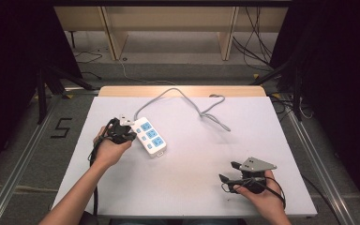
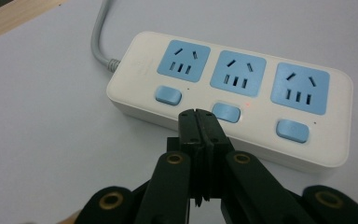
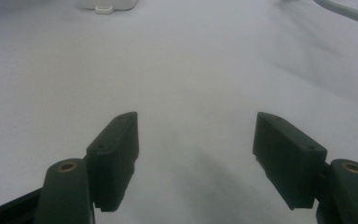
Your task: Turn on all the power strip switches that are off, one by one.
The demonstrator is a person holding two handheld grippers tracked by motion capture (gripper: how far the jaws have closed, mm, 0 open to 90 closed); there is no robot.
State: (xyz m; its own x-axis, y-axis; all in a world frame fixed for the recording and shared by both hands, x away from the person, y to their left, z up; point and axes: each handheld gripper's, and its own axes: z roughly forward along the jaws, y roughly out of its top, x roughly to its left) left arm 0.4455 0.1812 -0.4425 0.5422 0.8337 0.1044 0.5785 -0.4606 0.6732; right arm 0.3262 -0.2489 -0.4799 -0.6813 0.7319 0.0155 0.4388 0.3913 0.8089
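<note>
A white power strip (image 1: 150,136) with three blue sockets and three blue switches lies left of centre on the white table top; its grey cable (image 1: 187,101) runs to the far edge. My left gripper (image 1: 130,132) is shut and empty, its tips just beside the strip's left side. In the left gripper view the closed jaws (image 2: 198,114) point at the middle blue switch (image 2: 227,112), with a small red light beside it. My right gripper (image 1: 228,171) rests open near the front right of the table, its jaws (image 3: 196,123) spread wide over bare surface.
The white table top (image 1: 192,159) has a wooden strip along its far edge (image 1: 183,91). Metal rails run down both sides of the table. Wooden furniture and loose cables lie on the floor beyond. The strip's near end (image 3: 107,4) shows far off in the right gripper view.
</note>
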